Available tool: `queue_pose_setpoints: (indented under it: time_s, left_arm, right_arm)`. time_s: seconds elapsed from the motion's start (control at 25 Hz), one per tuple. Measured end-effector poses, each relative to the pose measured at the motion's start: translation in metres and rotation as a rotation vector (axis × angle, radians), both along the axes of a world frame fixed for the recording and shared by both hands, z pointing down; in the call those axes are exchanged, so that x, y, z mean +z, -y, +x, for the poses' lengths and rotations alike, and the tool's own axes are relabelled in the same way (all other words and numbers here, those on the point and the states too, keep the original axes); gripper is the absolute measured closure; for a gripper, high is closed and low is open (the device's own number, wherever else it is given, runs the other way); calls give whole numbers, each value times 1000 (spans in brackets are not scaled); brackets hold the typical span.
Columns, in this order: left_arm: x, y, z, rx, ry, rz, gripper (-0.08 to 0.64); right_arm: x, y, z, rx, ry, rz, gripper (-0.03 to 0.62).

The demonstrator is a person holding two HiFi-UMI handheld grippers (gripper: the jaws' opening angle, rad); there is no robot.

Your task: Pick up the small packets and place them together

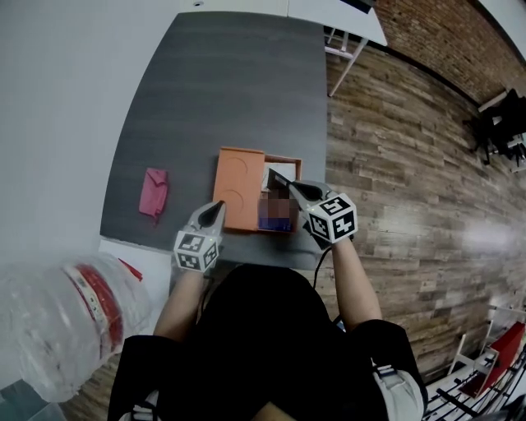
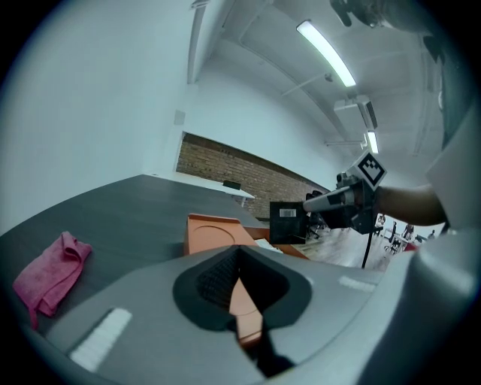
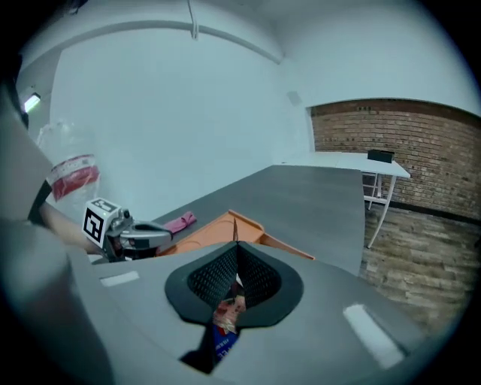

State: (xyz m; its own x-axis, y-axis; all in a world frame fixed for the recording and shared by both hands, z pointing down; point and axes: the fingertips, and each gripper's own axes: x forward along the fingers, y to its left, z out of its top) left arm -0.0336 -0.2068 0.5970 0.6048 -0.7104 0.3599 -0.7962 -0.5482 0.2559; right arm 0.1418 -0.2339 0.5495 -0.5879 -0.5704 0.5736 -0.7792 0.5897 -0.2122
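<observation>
I assessed the site as an office-type workroom. I recorded a brick wall, a wood-plank floor, a long grey table, a white desk beyond it, and ceiling strip lights.

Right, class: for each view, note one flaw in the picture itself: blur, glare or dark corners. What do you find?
Head view: the bottle near the lens is blurred, and a mosaic patch covers part of the box. Left gripper view: the ceiling light glares; corners are dark. Right gripper view: the packet between the jaws is soft.
</observation>
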Motion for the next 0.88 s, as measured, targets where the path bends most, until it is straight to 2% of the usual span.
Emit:
queue_pose_setpoints:
  time_s: [0.2, 0.4, 0.56, 0.88]
  left_arm:
    - [-4, 2, 4, -7, -13, 21, 560]
    - [-3, 3, 5, -11, -26, 25, 560]
    - [-2, 5, 7, -6, -18, -5, 560]
    - [-4, 2, 6, -15, -39, 9, 560]
  right_arm:
    - [-24, 21, -13, 38, 131, 33, 589]
    - [-29, 35, -35, 23, 174, 35, 589]
    - [-25, 43, -55, -5, 211, 8, 589]
    - [-5, 59, -86, -36, 299, -93, 589]
